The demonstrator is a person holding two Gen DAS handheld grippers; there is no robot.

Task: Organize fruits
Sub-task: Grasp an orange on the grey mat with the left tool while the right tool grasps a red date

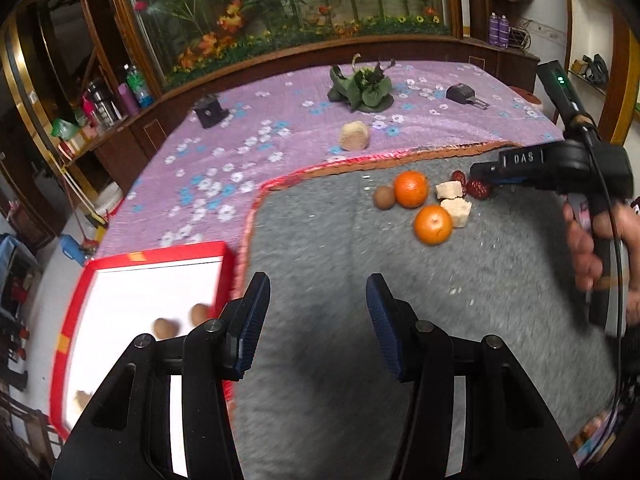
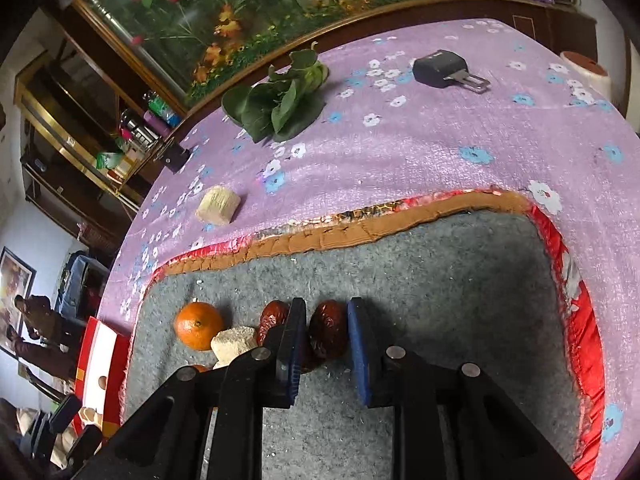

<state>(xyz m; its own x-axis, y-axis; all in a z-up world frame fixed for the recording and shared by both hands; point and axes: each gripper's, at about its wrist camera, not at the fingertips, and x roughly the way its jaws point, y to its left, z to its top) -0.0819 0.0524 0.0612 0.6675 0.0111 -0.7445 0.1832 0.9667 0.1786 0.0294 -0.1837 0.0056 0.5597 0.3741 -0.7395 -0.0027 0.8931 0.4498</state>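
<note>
Fruits are only partly sorted. The red-rimmed white box (image 1: 154, 258) at the left edge of the grey mat (image 1: 340, 300) holds two small brown round fruits (image 1: 166, 328) and another pale-brown piece (image 1: 83, 399) near its lower corner (blurred, type unclear). Most of the pile sits on the mat, well apart from the box: two oranges (image 1: 411, 189), a brown kiwi-like fruit (image 1: 384, 197) touching the upper orange, two pale fibrous chunks (image 1: 456, 208) and red dates (image 1: 478, 189). One more pale chunk (image 1: 354, 135) lies off the mat on the purple flowered cloth (image 1: 240, 152), near leafy greens (image 1: 362, 88).

Left gripper (image 1: 318, 320) hangs over bare mat beside the box, jaws apart, nothing between them. Right gripper (image 2: 326, 344) is down at the pile with a red date (image 2: 328, 334) between its pads; jaws nearly together, pads look pressed on the date, which seems to rest on the mat. A second date (image 2: 272, 318) sits just left of the left pad.

Judgement: roughly a third done; oranges, chunks, kiwi and dates all remain to be moved.
</note>
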